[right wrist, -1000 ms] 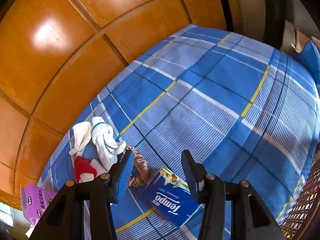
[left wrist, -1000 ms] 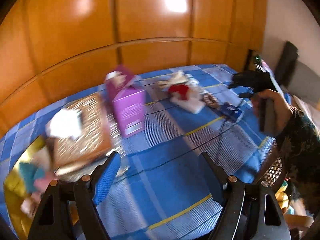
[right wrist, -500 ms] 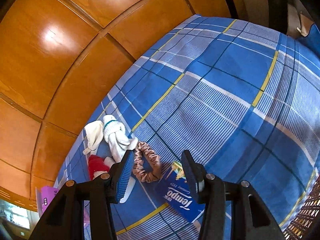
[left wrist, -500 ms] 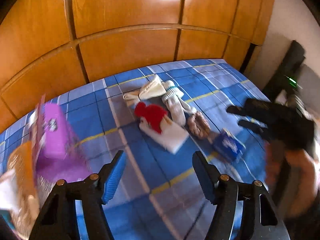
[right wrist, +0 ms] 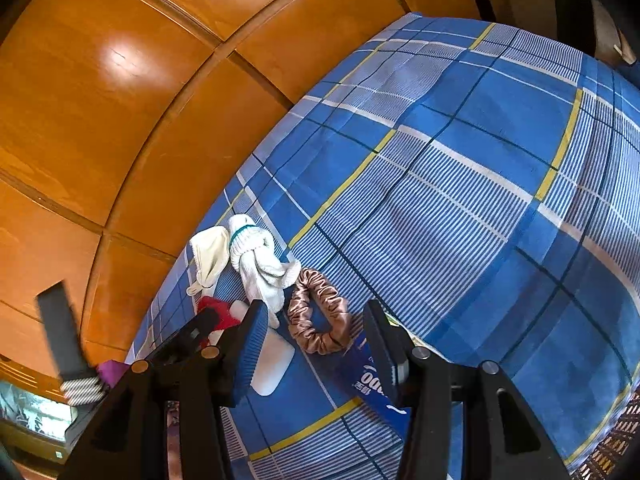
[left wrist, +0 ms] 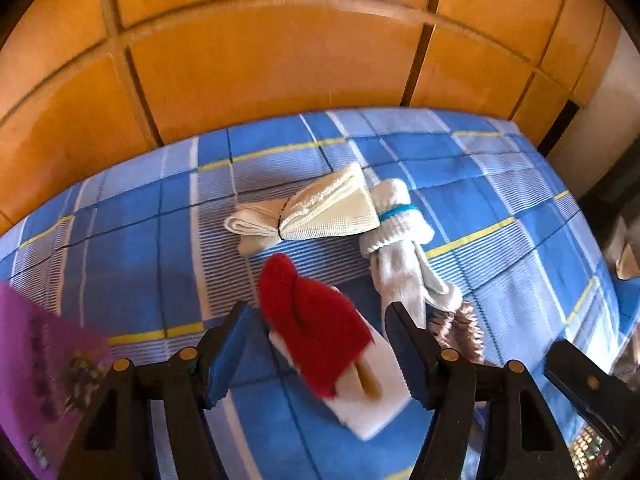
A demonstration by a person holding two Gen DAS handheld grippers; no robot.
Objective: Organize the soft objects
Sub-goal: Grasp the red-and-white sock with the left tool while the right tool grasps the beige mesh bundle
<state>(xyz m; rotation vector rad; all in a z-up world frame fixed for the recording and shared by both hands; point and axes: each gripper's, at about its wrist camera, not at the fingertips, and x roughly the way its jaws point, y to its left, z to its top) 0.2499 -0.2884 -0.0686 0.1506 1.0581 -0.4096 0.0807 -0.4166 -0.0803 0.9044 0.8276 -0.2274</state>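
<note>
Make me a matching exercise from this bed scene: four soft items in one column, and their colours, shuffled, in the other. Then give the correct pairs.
Items:
1. knitted piece between the left gripper fingers
2. scrunchie ahead of the right gripper
3. folded cloth tied near one end
4. rolled socks with a teal band

Colours:
A. white
B. cream
C. red
D. shiny brown

Pairs: 1-C, 2-D, 3-B, 4-A
</note>
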